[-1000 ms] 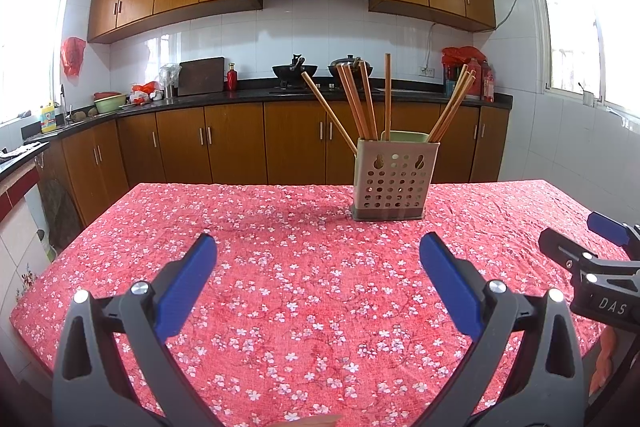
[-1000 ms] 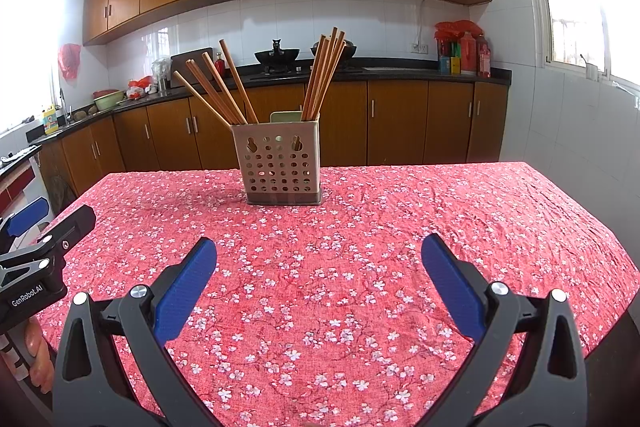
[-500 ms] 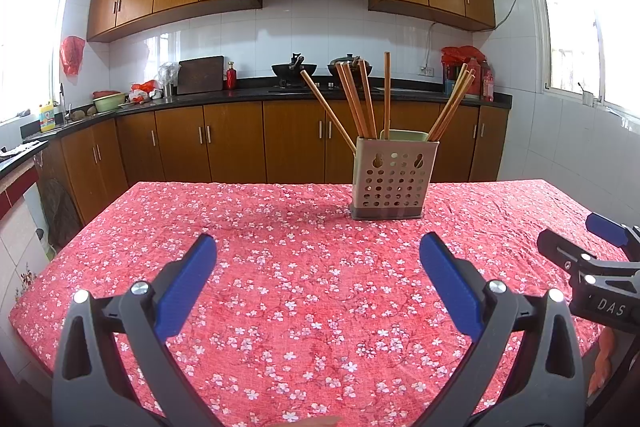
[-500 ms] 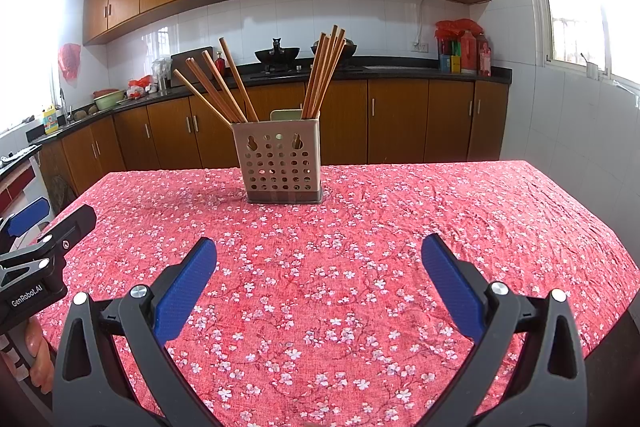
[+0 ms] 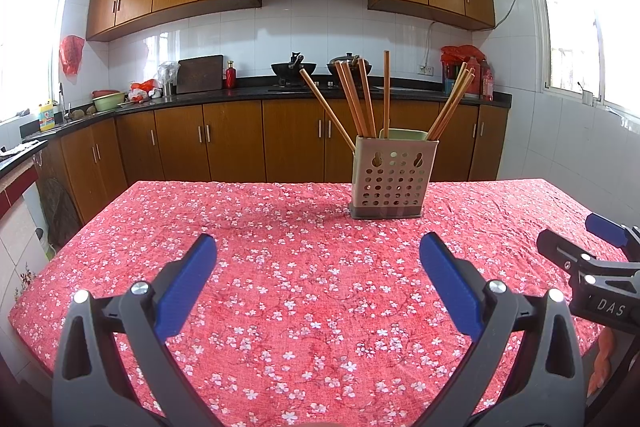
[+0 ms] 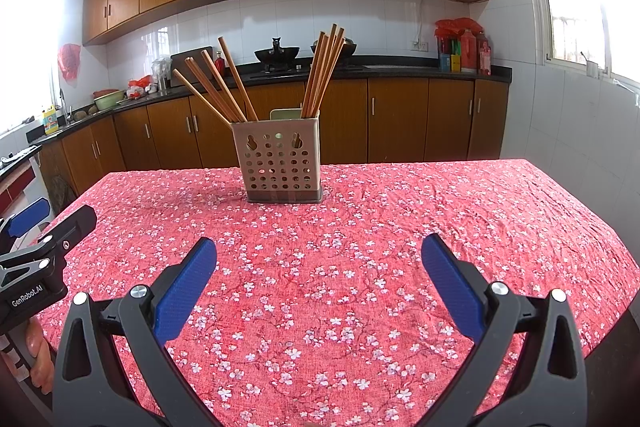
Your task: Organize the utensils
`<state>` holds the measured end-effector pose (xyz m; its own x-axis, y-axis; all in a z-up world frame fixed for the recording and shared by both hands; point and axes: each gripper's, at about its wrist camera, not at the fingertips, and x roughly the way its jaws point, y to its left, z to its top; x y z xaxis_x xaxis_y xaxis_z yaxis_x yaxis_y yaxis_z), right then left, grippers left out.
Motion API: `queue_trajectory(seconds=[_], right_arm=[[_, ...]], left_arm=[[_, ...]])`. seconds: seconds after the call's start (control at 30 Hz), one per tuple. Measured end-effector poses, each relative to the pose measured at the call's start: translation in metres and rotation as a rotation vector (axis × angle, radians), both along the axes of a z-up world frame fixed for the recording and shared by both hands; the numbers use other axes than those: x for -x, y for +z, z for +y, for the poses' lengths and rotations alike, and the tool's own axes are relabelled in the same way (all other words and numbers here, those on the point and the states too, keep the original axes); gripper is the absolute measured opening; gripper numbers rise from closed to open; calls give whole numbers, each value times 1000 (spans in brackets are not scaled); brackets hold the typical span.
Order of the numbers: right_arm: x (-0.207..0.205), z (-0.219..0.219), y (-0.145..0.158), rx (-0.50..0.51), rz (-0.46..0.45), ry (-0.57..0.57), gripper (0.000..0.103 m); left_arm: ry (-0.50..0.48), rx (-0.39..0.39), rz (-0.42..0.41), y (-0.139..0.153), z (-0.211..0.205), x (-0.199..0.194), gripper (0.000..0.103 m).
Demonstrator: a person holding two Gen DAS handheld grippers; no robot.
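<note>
A beige perforated utensil holder (image 5: pixel 391 175) stands upright on the red flowered tablecloth (image 5: pixel 280 267), far side of the table; it also shows in the right wrist view (image 6: pixel 280 163). Several wooden chopsticks (image 5: pixel 356 99) lean in its left part and several more (image 5: pixel 450 107) in its right part; the right wrist view shows both bunches (image 6: pixel 218 87) (image 6: pixel 324 67). My left gripper (image 5: pixel 318 267) is open and empty, near the table's front edge. My right gripper (image 6: pixel 320 267) is open and empty, to the right of it.
The table (image 6: pixel 520 211) is covered by the cloth to its edges. Brown kitchen cabinets (image 5: pixel 240 143) and a black counter (image 5: pixel 248 93) with woks run behind the table. Windows are at left and right.
Both grippers have drawn back slightly from the holder and stayed open. Nothing on the table has moved.
</note>
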<state>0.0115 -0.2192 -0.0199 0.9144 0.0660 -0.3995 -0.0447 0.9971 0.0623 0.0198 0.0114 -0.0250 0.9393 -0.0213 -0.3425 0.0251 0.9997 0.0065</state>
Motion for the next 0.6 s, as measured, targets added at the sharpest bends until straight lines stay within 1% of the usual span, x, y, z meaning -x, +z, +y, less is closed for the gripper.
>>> queue_trajectory(seconds=[0.6], right_arm=[[-1,-1,0,-1,1,1,101]], left_arm=[[-1,7,7,-4,2,0,99]])
